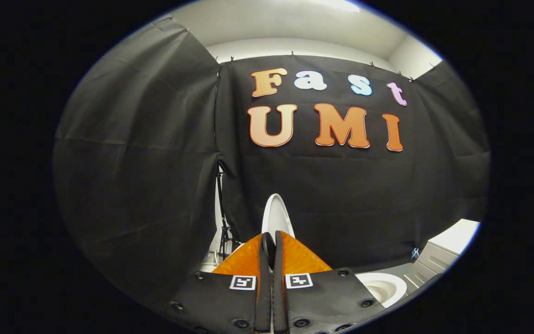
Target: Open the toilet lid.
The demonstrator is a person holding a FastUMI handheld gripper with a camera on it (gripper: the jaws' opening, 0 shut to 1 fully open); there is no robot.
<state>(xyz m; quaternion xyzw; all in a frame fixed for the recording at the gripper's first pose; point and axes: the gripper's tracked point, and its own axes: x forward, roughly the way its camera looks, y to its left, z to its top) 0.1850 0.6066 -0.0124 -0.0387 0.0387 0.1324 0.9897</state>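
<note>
The white toilet lid (277,214) stands raised and is seen almost edge-on, rising straight out from between my fingertips. My gripper (272,237) has its orange fingers with black pads (264,260) pressed close together, with only a thin slit between them, and the lid's rim is pinched there. The open toilet bowl (384,286), white with a rounded rim, lies low and to the right of the fingers, partly hidden behind the gripper's black body.
Black cloth walls hang close on the left and ahead. A thin black stand (222,222) shows in the gap between the cloths, left of the lid. A pale cabinet (438,260) stands to the right of the bowl.
</note>
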